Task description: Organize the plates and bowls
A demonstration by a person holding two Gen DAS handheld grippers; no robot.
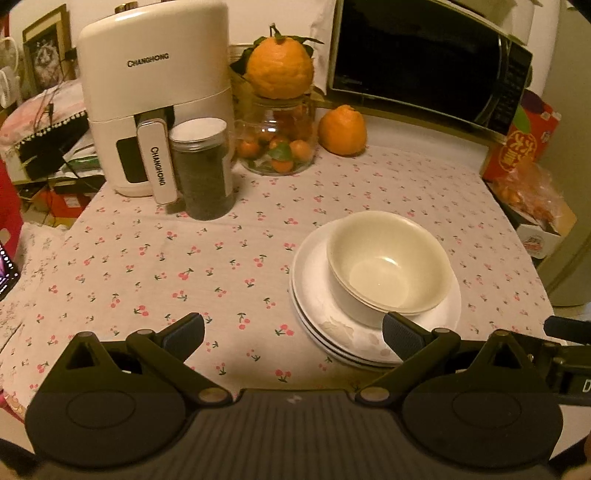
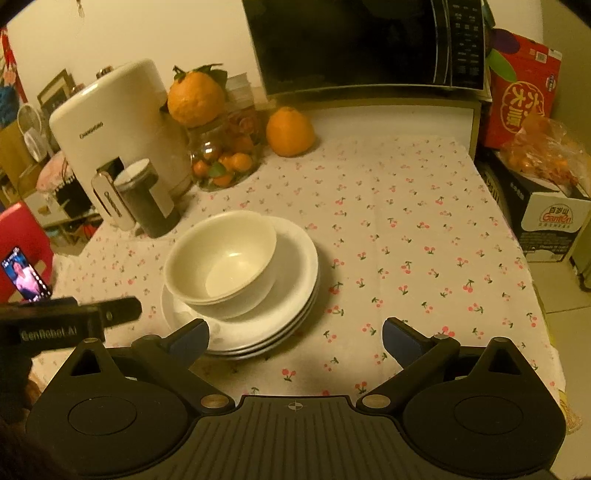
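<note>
Gaping wide and empty, both tools [image 1: 293,332] [image 2: 293,338] hover at lower frame beside stacked bowls [image 2: 221,262] on plates [image 2: 291,295].

- Glossy, smooth glazed bowls [image 2: 221,266] on shiny white plates [image 2: 291,295]
- Matt printed cloth over the tabletop [image 2: 406,240]
- Clear glass jar [image 1: 275,147]
- Tongs [image 1: 293,336]: matt black plastic, ribbed pads [image 1: 400,334]

cream wall [image 1: 280,14], cherry-print tablecloth [image 1: 184,258], dim warm light
</note>
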